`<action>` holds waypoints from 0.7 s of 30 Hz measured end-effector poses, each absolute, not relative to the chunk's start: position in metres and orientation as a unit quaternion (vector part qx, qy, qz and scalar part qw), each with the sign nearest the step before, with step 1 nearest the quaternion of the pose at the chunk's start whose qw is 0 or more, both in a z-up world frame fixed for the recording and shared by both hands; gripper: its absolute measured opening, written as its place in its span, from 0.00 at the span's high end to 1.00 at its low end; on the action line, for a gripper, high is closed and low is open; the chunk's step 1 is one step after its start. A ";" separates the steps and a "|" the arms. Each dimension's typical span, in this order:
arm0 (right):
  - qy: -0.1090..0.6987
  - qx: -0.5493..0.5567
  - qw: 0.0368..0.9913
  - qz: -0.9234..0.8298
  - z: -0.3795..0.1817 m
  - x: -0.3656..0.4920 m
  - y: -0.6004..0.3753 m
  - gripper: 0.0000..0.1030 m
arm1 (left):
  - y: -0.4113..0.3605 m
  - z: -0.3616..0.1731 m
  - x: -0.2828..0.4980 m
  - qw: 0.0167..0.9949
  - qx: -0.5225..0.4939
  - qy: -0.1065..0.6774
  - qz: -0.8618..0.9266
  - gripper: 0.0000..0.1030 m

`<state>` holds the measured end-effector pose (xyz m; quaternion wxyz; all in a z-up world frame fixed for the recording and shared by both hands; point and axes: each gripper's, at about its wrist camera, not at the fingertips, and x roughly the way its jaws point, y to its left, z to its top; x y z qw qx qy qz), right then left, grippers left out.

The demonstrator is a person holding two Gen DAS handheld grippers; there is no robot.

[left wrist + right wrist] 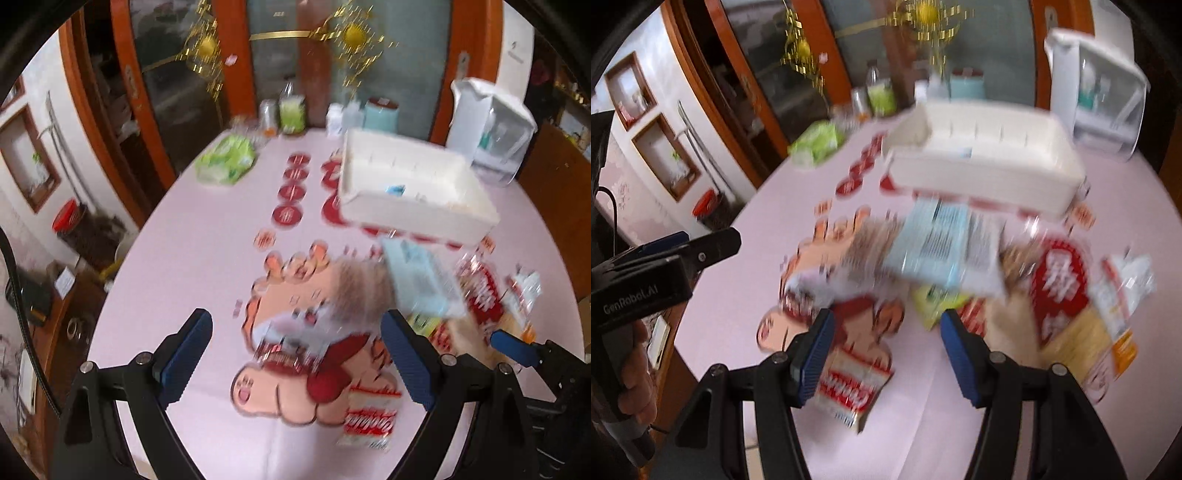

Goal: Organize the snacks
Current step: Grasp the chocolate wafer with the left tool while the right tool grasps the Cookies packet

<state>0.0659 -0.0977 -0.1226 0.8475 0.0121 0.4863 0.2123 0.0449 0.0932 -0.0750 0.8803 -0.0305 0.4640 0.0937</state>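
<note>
Barely begun: the snack packets (945,251) lie heaped mid-counter just before the nearly empty white bin (413,184), while left gripper (295,354) and right gripper (886,354) hover with jaws apart, empty.

A: Both views are evenly lit by soft, diffuse room light; the pink tablecloth (177,258) shows hardly any shadow.

B: Motion blur smears the snack packets (942,251) and the white bin (982,162). Sharpness?

A: Only the blue gripper pads (184,354) stay fairly crisp. Fisheye distortion bends the door frames (122,92), and black vignetting fills the corners.
</note>
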 end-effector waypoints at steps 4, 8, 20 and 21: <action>0.532 0.030 0.820 0.209 -0.153 0.059 -0.093 0.42 | 0.104 -0.109 0.038 0.859 -0.021 0.503 0.098 0.11; 0.566 0.052 0.798 0.199 -0.180 0.053 -0.086 0.42 | 0.112 -0.144 0.041 0.838 0.002 0.541 0.078 0.11; 0.583 0.120 0.795 0.114 -0.219 0.036 -0.069 0.20 | 0.124 -0.230 0.076 0.781 0.027 0.624 -0.010 0.11; 0.584 0.119 0.795 0.110 -0.220 0.035 -0.066 0.18 | 0.124 -0.233 0.079 0.780 0.031 0.625 -0.014 0.11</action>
